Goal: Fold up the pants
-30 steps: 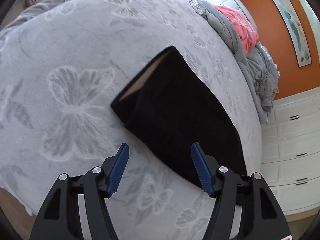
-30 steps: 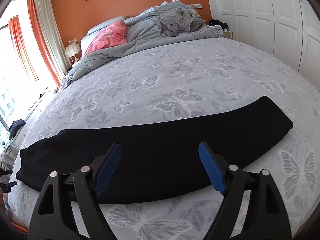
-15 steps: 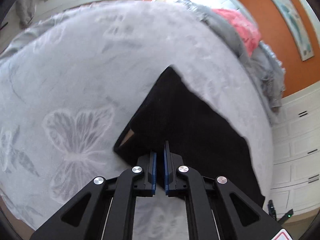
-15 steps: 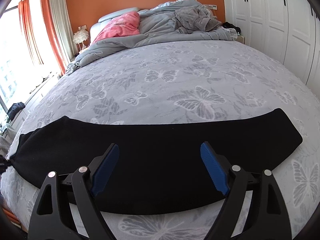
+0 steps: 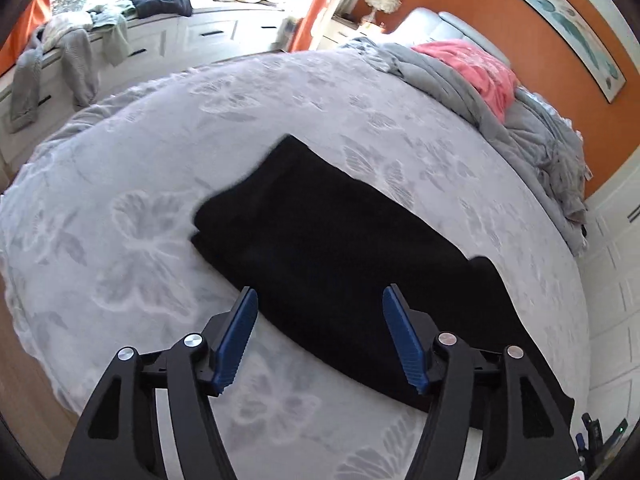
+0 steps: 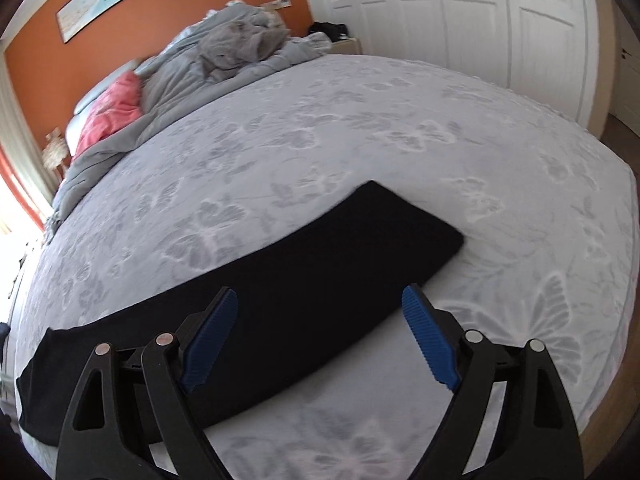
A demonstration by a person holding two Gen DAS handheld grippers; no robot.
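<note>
Your left tongs (image 5: 320,336) have just opened again and hold nothing; the near-left end of the black pants (image 5: 340,248) now lies doubled over on the bed (image 5: 120,208). Your right tongs (image 6: 320,332) stand open, empty, above the pants' right end, ready for the next fold.

Pants (image 6: 280,288) near end hidden behind right hand-held gripper (image 6: 320,340).

Black pants (image 5: 332,256) lying flat on butterfly-print bedspread (image 5: 140,184), one end doubled over. Left gripper (image 5: 320,336) above near edge of pants, jaws just opened, nothing between them. Pink pillow (image 5: 476,72) well beyond pants.
</note>
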